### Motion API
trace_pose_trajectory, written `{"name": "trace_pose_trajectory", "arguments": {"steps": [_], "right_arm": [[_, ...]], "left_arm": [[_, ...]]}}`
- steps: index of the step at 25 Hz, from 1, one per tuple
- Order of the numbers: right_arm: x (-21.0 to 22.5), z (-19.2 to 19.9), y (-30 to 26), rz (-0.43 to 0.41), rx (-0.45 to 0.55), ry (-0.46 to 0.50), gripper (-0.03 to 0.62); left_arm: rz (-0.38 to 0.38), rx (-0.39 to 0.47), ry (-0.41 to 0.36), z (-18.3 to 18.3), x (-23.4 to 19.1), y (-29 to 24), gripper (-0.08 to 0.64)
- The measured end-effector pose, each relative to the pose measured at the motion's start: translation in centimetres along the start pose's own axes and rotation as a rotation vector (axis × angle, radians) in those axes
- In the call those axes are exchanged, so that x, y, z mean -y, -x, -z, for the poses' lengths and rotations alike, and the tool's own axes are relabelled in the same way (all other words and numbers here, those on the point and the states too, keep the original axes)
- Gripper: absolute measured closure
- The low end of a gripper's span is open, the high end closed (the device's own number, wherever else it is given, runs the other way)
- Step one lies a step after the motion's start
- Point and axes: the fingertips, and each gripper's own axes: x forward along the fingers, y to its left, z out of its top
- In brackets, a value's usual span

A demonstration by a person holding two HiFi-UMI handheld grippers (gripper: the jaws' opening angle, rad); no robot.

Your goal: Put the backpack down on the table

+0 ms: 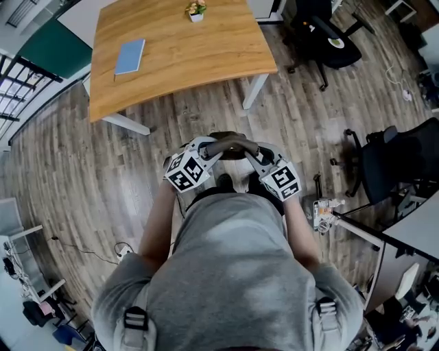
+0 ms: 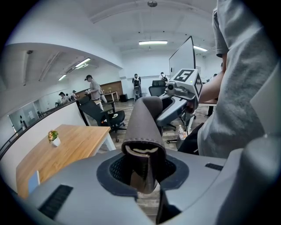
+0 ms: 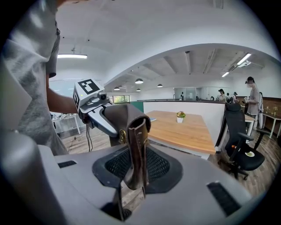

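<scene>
A dark brown leather backpack handle (image 1: 232, 144) arches between my two grippers, close in front of the person's chest. My left gripper (image 1: 209, 156) is shut on its left end and my right gripper (image 1: 255, 158) on its right end. In the left gripper view the strap (image 2: 147, 127) is pinched between the jaws (image 2: 142, 176), with the right gripper (image 2: 182, 94) beyond it. The right gripper view shows the riveted strap end (image 3: 131, 127) clamped in the jaws (image 3: 134, 176). The bag's body is mostly hidden below the grey shirt. The wooden table (image 1: 206, 62) stands ahead, some way off.
On the table lie a blue notebook (image 1: 129, 56) and a small potted plant (image 1: 196, 10). Black office chairs stand at the far right (image 1: 329, 34) and right (image 1: 398, 161). A bottle (image 1: 322, 212) sits on the wood floor by a white desk leg.
</scene>
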Motion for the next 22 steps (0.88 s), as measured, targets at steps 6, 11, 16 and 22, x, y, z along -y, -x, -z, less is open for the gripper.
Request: {"name": "trace_pose_trajectory", "arguments": {"steps": [6, 11, 16, 22], "right_arm": [[-0.3, -0.2, 0.1, 0.006, -0.004, -0.008, 0.495], [-0.2, -0.5, 0.1, 0.014, -0.001, 0.002, 0.494], [0.4, -0.4, -0.7, 0.014, 0.015, -0.005, 0.494], [1.1, -1.1, -1.5, 0.013, 0.035, -0.006, 0.494]], "left_arm": [[0.004, 0.012, -0.005, 0.0, 0.0, 0.4, 0.457], [0.007, 0.022, 0.005, -0.1, -0.1, 0.4, 0.457], [-0.016, -0.001, -0.014, 0.1, -1.0, 0.1, 0.457], [-0.035, 0.001, -0.012, 0.0, -2.2, 0.2, 0.457]]}}
